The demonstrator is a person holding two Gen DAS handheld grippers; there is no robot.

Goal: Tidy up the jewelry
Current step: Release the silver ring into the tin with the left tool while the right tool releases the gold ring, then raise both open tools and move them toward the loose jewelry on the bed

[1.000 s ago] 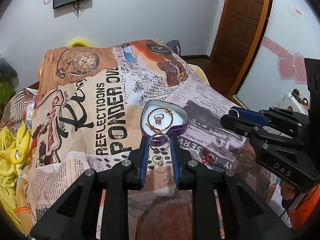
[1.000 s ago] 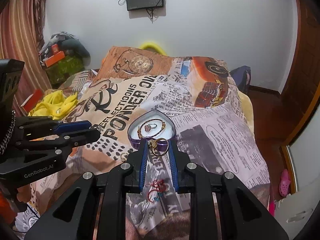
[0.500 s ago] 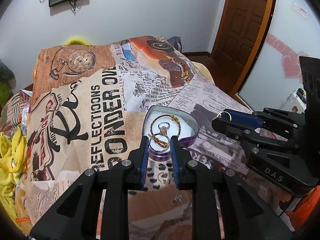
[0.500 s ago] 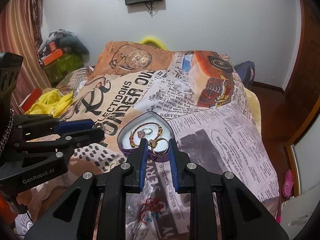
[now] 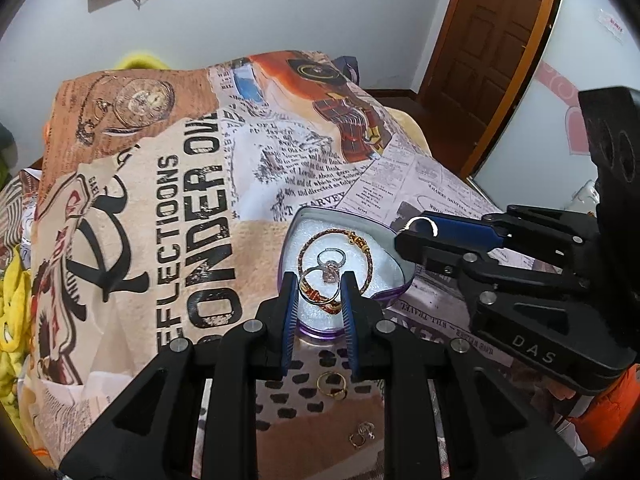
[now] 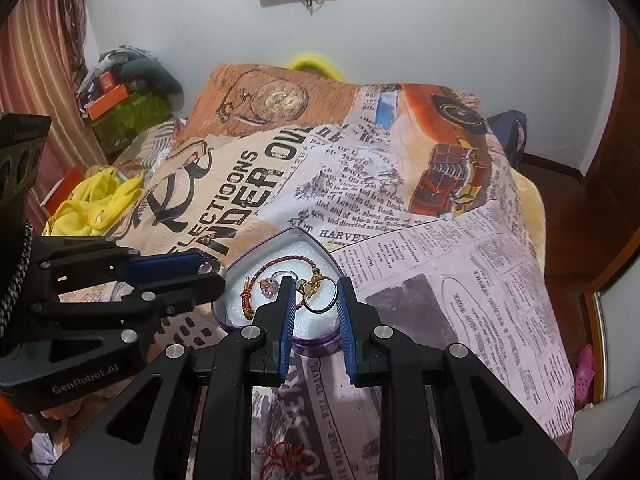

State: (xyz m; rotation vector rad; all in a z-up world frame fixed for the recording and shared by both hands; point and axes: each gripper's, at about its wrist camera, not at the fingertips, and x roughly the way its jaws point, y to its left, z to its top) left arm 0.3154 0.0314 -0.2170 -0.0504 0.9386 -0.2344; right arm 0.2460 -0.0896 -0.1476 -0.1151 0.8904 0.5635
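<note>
Inside, the heart-shaped tin (image 5: 402, 268) holds a bracelet (image 5: 370, 258) and ring (image 5: 331, 258).

Tin (image 5: 404, 276): heart-shaped, purple wall, white lining; open on bedspread
Bracelet (image 5: 370, 258): braided, gold clasp; inside tin
Ring (image 5: 331, 258): silver, pink stone; within bracelet
Loose ring (image 5: 332, 385): gold; on bedspread beside tin

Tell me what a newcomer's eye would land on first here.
Probably the heart-shaped tin mid-bed, holding a braided bracelet and a pink-stone ring. Each gripper hovers over it pinching a ring: left gripper, right gripper. The newspaper-print bedspread fills everything else.
</note>
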